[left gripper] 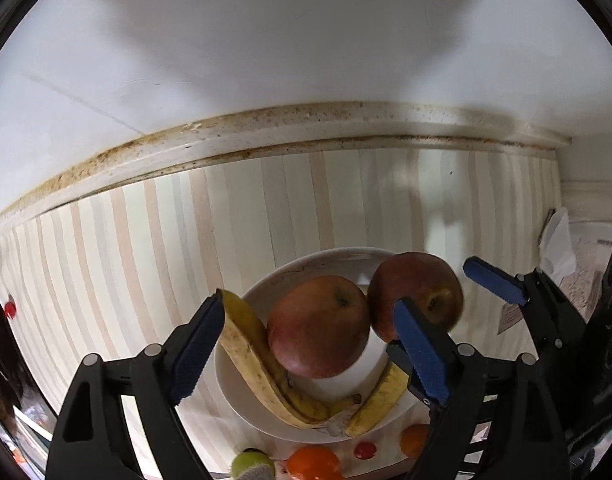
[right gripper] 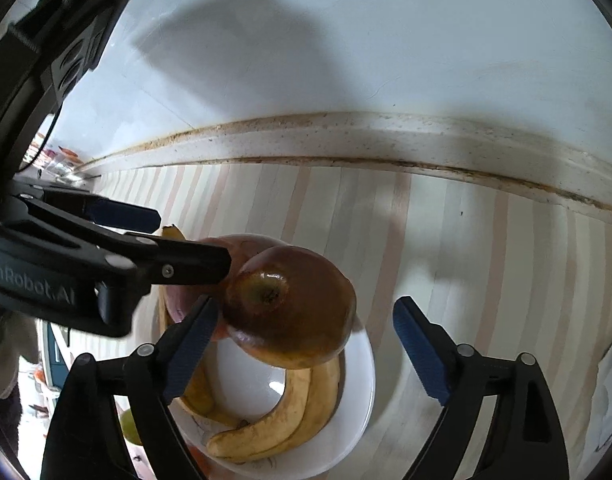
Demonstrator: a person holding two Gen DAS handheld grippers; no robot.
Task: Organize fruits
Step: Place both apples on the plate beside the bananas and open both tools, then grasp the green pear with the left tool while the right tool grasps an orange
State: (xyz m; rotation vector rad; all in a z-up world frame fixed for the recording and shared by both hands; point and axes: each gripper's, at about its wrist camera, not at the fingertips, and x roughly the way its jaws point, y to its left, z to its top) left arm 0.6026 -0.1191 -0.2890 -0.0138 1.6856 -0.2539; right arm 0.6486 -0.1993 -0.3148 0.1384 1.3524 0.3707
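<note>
White bowl [left gripper: 234, 384] on striped tabletop [left gripper: 146, 240], two apples [left gripper: 318, 326] over bananas [left gripper: 254, 364], left gripper [left gripper: 306, 352] spread around them, right gripper [right gripper: 306, 354] spread, empty.

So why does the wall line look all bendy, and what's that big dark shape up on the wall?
Left wrist view: the fisheye lens curves the straight wall trim into an arc; the dark patch above is a soft shadow. Right wrist view: same bend in the trim, another big shadow, a bright shine spot on the close apple, and the other claw's arm at the left looks slightly blurred.
</note>
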